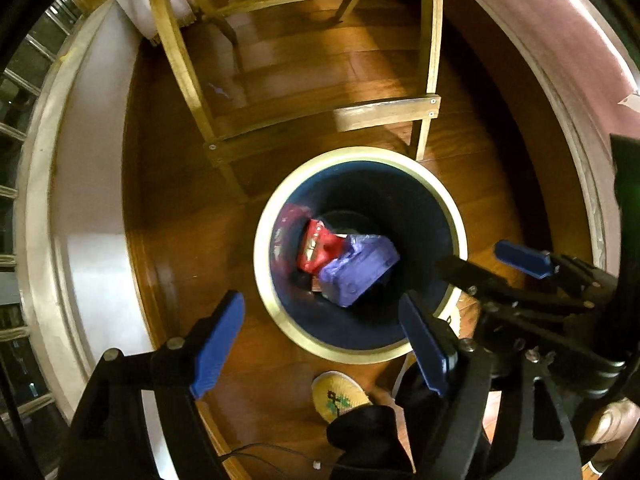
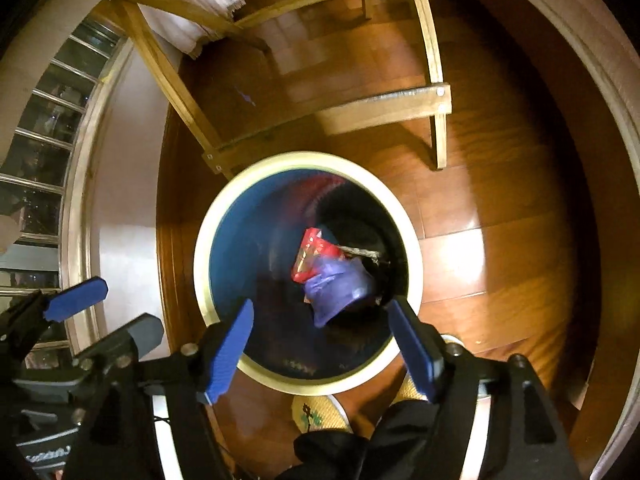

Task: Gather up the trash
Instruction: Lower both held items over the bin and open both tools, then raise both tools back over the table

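Your jaws stand wide apart on both tools, and nothing sits between the blue pads of either one. Your left gripper (image 1: 322,344) points straight down beside the near-left rim of the bin (image 1: 280,324), with bare wooden floor (image 1: 280,64) showing under its left pad and the bin's mouth under its right. Your right gripper (image 2: 320,346) hangs over the near edge of the same bin, steeply downward, its two pads framing the dark interior. In the left wrist view you can see the right tool reaching in from the right side, above the bin's rim; in the right wrist view the left tool appears at the lower left.

You have the trash inside the bin: a red wrapper (image 1: 320,250) lies at the bottom, and a crumpled purple bag (image 1: 360,270) rests just beside it and partly over it. Both pieces lie well below the rim, apart from every pad. A smear of red and purple shows on the bin's inner wall, and it is too blurred to name.

The bin is round, dark blue within, with a pale rim, and it stands on the floor just in front of a wooden chair frame (image 1: 430,60). Your slipper (image 1: 340,394), yellow with a small stitched pattern, is planted near the bin's closest edge.
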`<state>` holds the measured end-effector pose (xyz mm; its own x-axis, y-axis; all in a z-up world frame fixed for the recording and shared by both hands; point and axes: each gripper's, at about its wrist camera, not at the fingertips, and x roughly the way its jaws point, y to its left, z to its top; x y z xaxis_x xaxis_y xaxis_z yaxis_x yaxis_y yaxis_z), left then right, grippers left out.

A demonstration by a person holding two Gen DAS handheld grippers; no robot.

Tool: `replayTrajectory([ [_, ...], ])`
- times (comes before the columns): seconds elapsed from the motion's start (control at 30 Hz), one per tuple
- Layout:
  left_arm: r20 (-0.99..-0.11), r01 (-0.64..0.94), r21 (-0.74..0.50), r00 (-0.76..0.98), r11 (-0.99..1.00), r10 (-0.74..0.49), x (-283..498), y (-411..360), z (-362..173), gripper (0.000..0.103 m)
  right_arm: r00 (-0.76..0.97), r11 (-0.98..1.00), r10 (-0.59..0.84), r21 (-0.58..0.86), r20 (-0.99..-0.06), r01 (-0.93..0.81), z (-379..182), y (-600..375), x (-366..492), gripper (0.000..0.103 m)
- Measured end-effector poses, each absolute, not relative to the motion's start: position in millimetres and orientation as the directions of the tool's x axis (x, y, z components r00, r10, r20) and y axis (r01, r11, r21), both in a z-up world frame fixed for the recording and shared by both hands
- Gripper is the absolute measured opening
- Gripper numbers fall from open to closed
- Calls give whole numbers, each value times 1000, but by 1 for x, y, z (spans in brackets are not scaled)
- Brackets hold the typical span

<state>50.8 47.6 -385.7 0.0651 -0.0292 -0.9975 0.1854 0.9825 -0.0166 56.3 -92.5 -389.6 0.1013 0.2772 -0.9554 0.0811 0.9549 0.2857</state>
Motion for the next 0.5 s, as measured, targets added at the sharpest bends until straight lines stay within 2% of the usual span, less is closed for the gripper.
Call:
replayTrajectory([
  [0.3,-990,160,31,138,987,8,45,61,-326,78,138,947,286,301,-948,110,-342,-100,55,71],
  [0.5,-972,142,63,233,988,28,42,65,-245,78,179,937,312,333,-933,104,-277,-103,51,71],
])
